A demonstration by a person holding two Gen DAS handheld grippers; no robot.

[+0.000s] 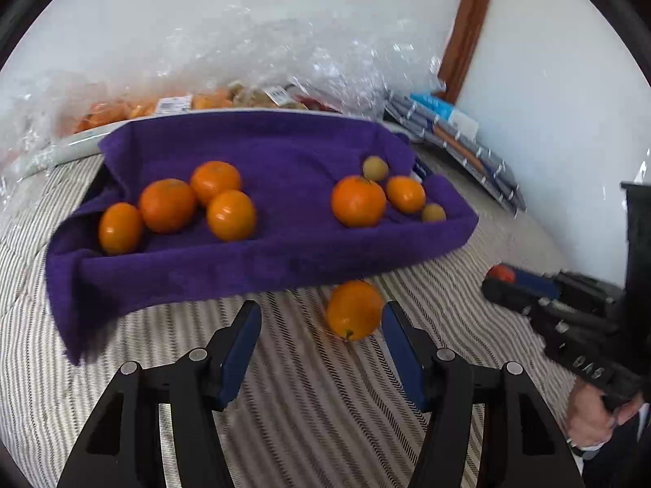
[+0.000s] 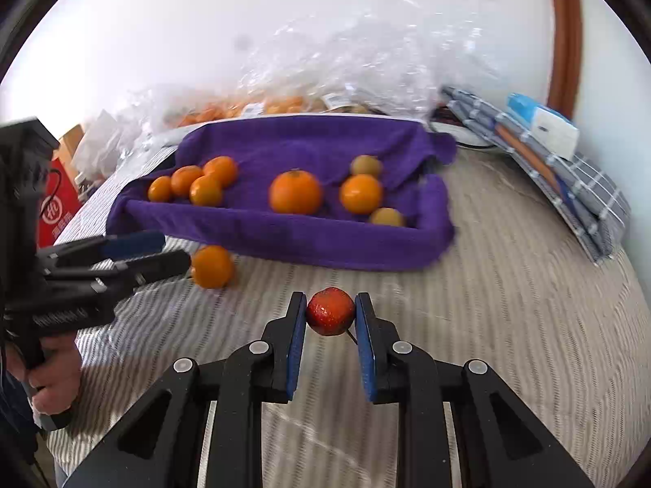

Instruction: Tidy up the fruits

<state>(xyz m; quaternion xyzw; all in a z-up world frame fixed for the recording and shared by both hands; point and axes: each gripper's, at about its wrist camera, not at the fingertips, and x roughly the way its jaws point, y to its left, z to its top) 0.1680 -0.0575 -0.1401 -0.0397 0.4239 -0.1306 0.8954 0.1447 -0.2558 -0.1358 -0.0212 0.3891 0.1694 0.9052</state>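
A purple towel-lined tray lies on the striped bed and holds several oranges and a few small yellow-brown fruits. A loose orange lies on the bedspread just in front of the tray. My left gripper is open, and the loose orange sits between its fingertips, close to the right one. My right gripper is shut on a small red fruit and holds it over the bedspread.
Clear plastic bags with more fruit lie behind the tray by the wall. Folded checked cloth with a blue-white box leans at the right. A red bag stands at the left.
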